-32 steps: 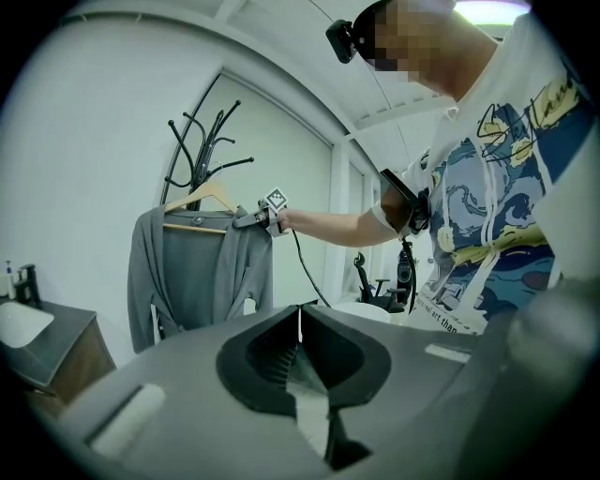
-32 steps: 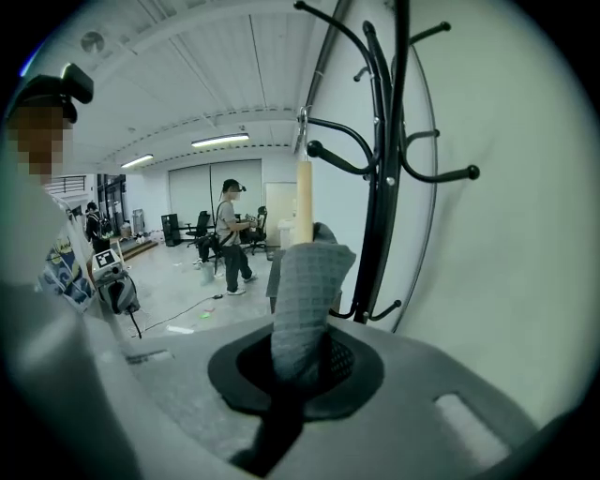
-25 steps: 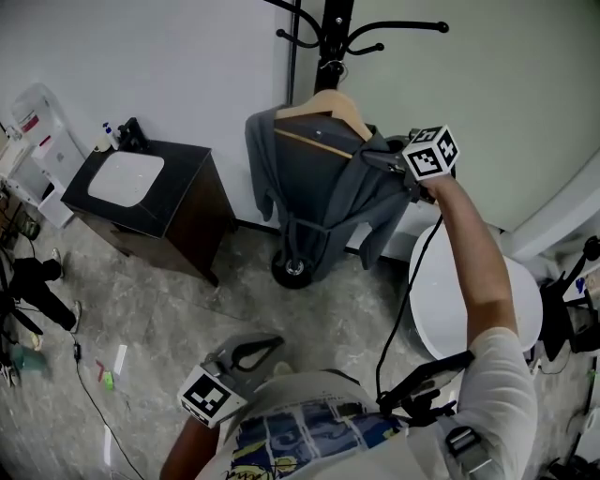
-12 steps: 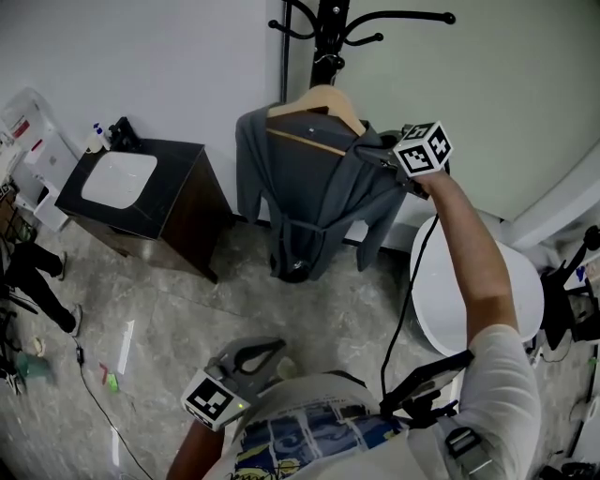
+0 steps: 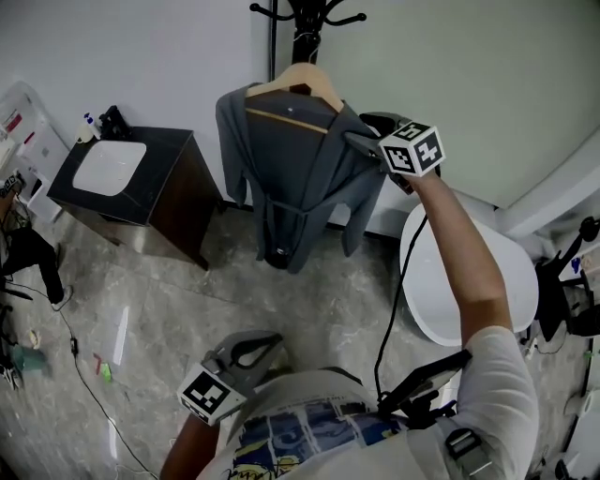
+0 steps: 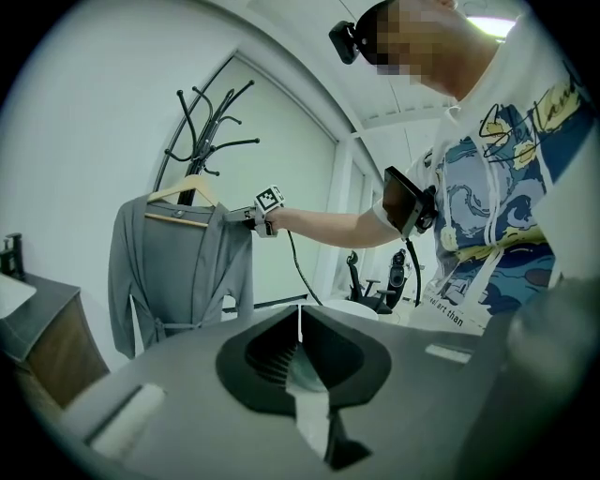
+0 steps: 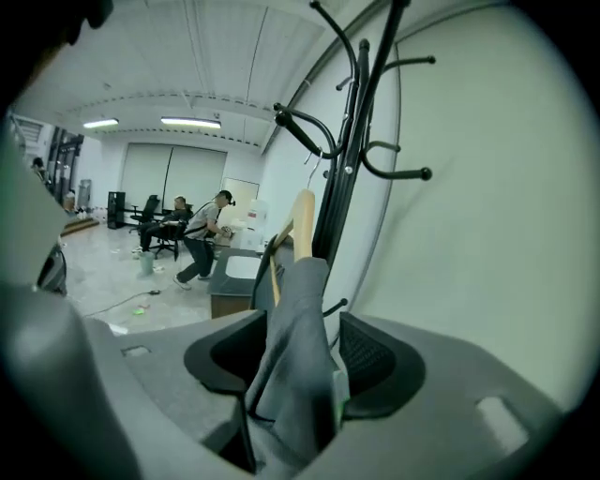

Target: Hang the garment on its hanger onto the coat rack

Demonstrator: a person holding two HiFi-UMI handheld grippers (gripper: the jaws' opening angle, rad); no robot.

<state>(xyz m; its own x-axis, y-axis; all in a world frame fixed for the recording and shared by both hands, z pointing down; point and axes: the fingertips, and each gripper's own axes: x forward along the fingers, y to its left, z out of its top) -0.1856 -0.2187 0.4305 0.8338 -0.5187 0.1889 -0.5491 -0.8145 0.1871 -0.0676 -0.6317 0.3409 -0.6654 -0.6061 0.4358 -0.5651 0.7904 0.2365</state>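
A grey garment [image 5: 291, 178] hangs on a wooden hanger [image 5: 295, 80] up against the black coat rack [image 5: 305, 19]. My right gripper [image 5: 361, 141] is at the garment's right shoulder. In the right gripper view the grey cloth [image 7: 300, 347] lies between the jaws, which are opening, with the hanger [image 7: 302, 225] and rack pole [image 7: 356, 141] just beyond. My left gripper [image 5: 258, 352] hangs low by my waist, shut and empty; its jaws [image 6: 300, 328] meet in a thin line. From there the garment [image 6: 178, 272] shows hanging on the rack [image 6: 211, 122].
A dark cabinet with a white basin top [image 5: 122, 183] stands left of the rack. A round white table [image 5: 469, 272] is to its right, under my right arm. Cables and small litter lie on the floor [image 5: 103, 366]. People [image 7: 202, 239] move about far back in the room.
The garment, hanger and right gripper have shifted left and up in the head view, with the hanger top closer to the rack pole. The left gripper has stayed low.
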